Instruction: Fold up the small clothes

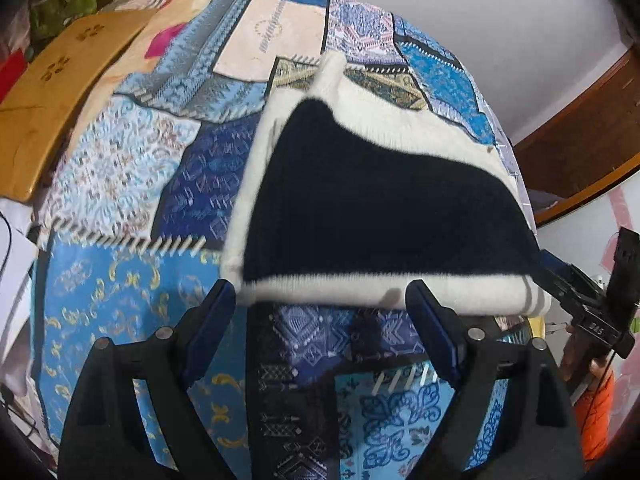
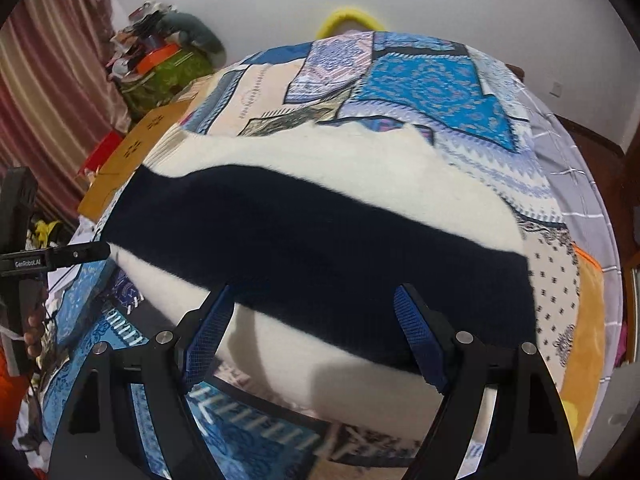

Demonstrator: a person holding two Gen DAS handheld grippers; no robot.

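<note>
Patchwork blue bedspread (image 1: 120, 292) (white wall (image 1: 480, 20))

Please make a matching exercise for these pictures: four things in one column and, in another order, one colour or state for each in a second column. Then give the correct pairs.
Things:
1. knitted garment
2. bedspread
3. wooden board
4. left gripper

Descriptions:
A. blue patchwork print
B. tan, with paw-print marks
C. cream with a wide dark navy band
D. jaws open, nothing between them

Pairs: 1-C, 2-A, 3-B, 4-D
</note>
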